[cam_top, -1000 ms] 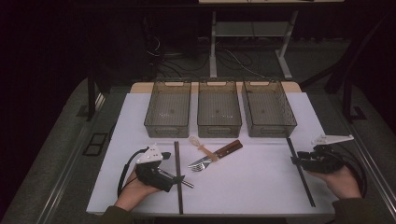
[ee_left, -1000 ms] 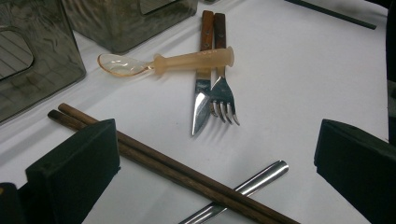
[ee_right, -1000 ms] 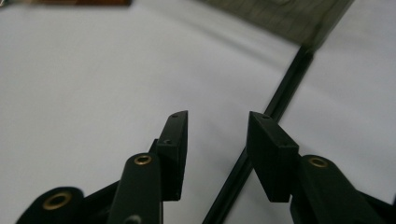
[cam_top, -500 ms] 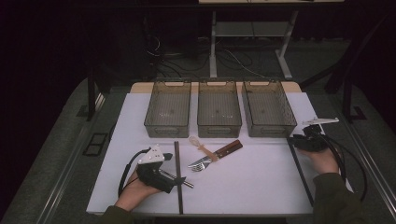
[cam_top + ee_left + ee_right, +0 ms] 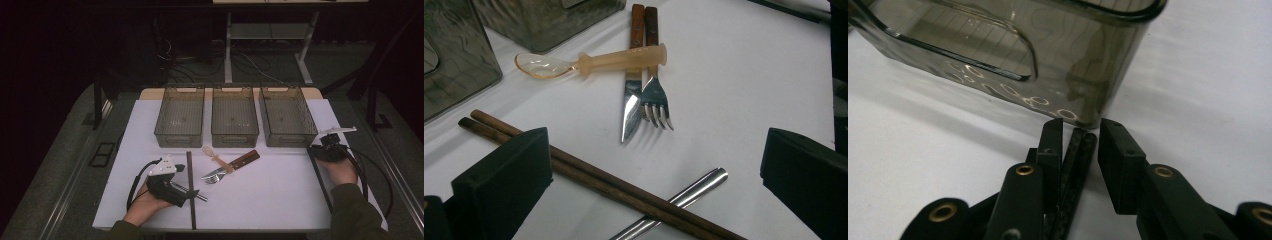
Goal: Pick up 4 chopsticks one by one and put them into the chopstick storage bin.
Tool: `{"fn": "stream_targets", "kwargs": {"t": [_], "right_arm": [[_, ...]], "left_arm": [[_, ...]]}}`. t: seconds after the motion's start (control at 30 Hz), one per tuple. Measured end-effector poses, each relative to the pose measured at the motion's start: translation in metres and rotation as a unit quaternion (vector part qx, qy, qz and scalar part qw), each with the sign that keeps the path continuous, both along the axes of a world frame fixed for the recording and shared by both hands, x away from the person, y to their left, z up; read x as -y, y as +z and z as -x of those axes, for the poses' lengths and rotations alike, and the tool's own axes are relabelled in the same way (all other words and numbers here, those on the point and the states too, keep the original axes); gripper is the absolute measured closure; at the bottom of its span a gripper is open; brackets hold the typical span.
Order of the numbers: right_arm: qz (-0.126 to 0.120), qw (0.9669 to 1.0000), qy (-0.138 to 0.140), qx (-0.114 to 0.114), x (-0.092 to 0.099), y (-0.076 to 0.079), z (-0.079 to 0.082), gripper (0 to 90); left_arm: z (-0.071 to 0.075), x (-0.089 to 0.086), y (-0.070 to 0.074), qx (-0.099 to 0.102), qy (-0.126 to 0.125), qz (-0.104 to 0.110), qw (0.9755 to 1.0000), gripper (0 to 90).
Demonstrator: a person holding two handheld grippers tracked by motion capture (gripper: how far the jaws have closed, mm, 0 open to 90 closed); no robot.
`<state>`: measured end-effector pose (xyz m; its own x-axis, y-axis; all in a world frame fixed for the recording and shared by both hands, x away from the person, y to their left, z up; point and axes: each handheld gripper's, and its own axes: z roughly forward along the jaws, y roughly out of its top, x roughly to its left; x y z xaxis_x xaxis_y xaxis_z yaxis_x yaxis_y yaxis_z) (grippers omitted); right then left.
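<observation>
1. Now, the right gripper point(image 5: 317, 150) sits at the right edge of the white surface point(image 5: 280, 195), just in front of the near corner of the right-hand bin point(image 5: 998, 60). The black chopsticks point(image 5: 1075, 165) lie flat between its jaws. The jaws have just been closing; one pad is against the sticks, while a gap shows on the other side, so we judge them not yet clamped.
2. We expect the black chopsticks to be light, stiff and thin, with a smooth, slippery finish. Lying flush on the surface, they leave little for the pads to catch, and the two sticks may split or roll apart.
3. We would grip across both sticks together, near their far end where the jaws already stand, and squeeze squarely.
4. The left gripper point(image 5: 654, 175) rests low with its jaws spread wide and holding nothing. The brown chopsticks point(image 5: 589, 175) and the metal chopsticks point(image 5: 689, 192) lie crossed beneath it.
5. As for writing, the translucent spoon point(image 5: 589, 62), lying across the knife point(image 5: 631, 100) and fork point(image 5: 656, 102), carries raised letters on its handle that are too faint for us to read. We see no other label.
</observation>
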<state>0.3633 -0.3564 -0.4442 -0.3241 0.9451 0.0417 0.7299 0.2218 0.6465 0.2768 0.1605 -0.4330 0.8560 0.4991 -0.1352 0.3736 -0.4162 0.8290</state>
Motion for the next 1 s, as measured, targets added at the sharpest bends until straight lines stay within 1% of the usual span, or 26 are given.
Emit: {"fn": "stream_targets", "kwargs": {"t": [0.07,0.1,0.13,0.3,0.47,0.7,0.9,1.0], "right_arm": [[0.008,1.0000,0.001,-0.005,-0.002,-0.002,-0.001,71.6],[0.008,1.0000,0.001,-0.005,-0.002,-0.002,-0.001,71.6],[0.011,0.9999,0.000,-0.003,-0.002,-0.003,-0.001,73.4],[0.014,0.9999,0.000,-0.001,-0.003,-0.003,0.000,74.0],[0.012,0.9999,0.001,-0.003,-0.003,-0.003,0.001,75.5],[0.007,0.9999,0.011,-0.005,-0.004,-0.002,0.001,76.4],[0.002,0.9994,0.035,-0.005,-0.012,-0.002,0.001,76.7],[0.001,0.9985,0.054,-0.007,-0.016,-0.002,0.001,76.8]], "left_arm": [[0.000,0.000,0.000,0.000,0.000,0.000,1.0000,0.0],[0.000,0.000,0.000,0.000,0.000,0.001,1.0000,0.0],[0.000,0.000,0.000,0.000,0.000,0.001,1.0000,0.0],[0.000,0.000,0.000,0.000,-0.001,0.000,1.0000,0.0],[0.000,0.000,0.000,0.000,-0.001,0.000,1.0000,0.0],[0.000,0.000,0.000,0.000,-0.001,0.001,1.0000,0.0],[0.000,0.000,0.000,0.001,-0.001,0.001,1.0000,0.0],[0.000,0.000,0.000,0.001,-0.001,0.000,1.0000,0.0]]}}
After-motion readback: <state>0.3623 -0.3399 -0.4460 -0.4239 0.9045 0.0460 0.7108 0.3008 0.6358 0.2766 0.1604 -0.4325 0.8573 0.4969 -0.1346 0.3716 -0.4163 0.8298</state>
